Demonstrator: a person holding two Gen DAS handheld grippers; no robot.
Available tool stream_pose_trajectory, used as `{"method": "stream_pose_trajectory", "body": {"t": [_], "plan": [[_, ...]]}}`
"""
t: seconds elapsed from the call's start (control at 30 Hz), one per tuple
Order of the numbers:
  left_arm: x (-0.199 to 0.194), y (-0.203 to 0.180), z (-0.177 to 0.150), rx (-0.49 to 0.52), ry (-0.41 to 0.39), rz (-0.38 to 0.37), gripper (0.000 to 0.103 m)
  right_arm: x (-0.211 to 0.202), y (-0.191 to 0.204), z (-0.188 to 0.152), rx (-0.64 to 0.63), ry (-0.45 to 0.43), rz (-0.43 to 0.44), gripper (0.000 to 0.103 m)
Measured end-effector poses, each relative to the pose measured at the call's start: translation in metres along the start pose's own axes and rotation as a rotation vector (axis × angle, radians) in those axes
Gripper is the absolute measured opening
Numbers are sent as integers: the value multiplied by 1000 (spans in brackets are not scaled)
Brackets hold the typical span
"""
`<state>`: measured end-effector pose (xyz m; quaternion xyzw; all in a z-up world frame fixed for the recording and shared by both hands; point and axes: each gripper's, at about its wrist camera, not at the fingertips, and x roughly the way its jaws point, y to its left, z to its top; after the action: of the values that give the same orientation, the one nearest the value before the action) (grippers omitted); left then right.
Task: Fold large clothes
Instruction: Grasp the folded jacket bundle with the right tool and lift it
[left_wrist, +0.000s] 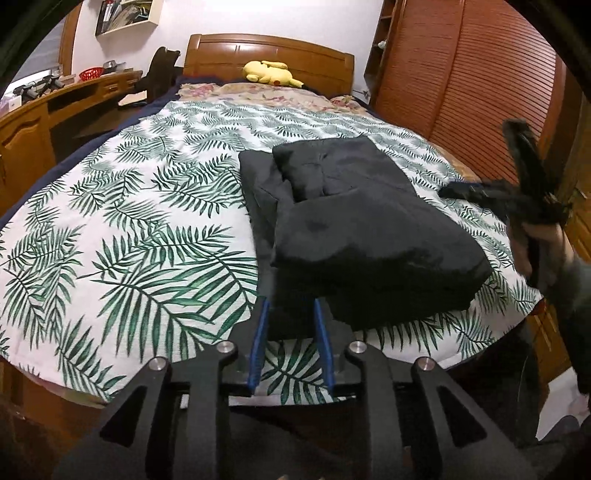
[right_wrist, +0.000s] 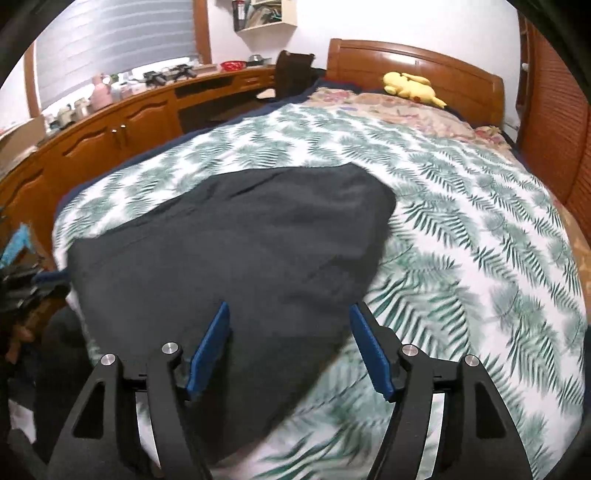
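A black garment (left_wrist: 354, 218) lies folded into a thick bundle on the leaf-print bedspread (left_wrist: 140, 229). My left gripper (left_wrist: 291, 306) is at the bundle's near edge, its blue fingers a small gap apart with nothing clamped between them. The right gripper (left_wrist: 532, 192) shows blurred at the right of the left wrist view, held above the bed beside the bundle. In the right wrist view the right gripper (right_wrist: 290, 314) is open wide and empty, hovering over the garment (right_wrist: 240, 251).
A yellow plush toy (left_wrist: 269, 72) lies by the wooden headboard (left_wrist: 266, 51). A wooden desk and cabinets (right_wrist: 110, 122) run along the left of the bed. A slatted wooden wardrobe (left_wrist: 472, 81) stands on the right. A dark chair (left_wrist: 162, 70) is near the desk.
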<state>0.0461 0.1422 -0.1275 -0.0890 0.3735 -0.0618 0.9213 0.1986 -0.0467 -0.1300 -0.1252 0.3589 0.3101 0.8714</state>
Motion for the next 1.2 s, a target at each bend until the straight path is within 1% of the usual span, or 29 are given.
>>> {"method": "stream_pose_trajectory", "body": {"t": [0.1, 0.23, 0.33, 0.37, 0.43, 0.5, 0.6, 0.73, 0.87, 1.07, 1.1, 1.13, 1.17, 1.2], "plan": [[10, 3, 1, -15, 11, 0, 25, 30, -27, 24, 12, 24, -30, 69], [19, 5, 1, -26, 21, 6, 27, 67, -53, 46, 51, 55, -20, 70], [21, 8, 0, -39, 23, 3, 30, 96, -66, 56, 66, 92, -31, 70], [22, 8, -1, -42, 24, 4, 30, 103, -69, 57, 77, 99, -13, 72], [25, 9, -1, -44, 35, 15, 32, 117, -75, 58, 105, 105, 10, 83], [28, 8, -2, -40, 42, 20, 33, 125, -78, 58, 120, 112, 22, 88], [31, 10, -1, -43, 50, 17, 34, 137, -81, 56, 143, 133, 64, 90], [33, 12, -1, -44, 52, 9, 35, 148, -83, 54, 164, 162, 106, 90], [35, 12, -1, -45, 50, 9, 35, 155, -79, 52, 170, 186, 130, 90], [35, 16, -4, -59, 40, -4, 36, 159, -73, 50, 157, 206, 128, 90], [34, 17, -4, -63, 37, -7, 36, 159, -73, 51, 158, 205, 135, 88], [34, 18, -6, -72, 31, -12, 36, 158, -73, 51, 160, 204, 147, 82], [34, 19, -6, -83, 31, -19, 36, 156, -72, 52, 158, 200, 148, 80], [34, 21, -6, -92, 33, -26, 36, 153, -71, 53, 153, 192, 149, 73]]}}
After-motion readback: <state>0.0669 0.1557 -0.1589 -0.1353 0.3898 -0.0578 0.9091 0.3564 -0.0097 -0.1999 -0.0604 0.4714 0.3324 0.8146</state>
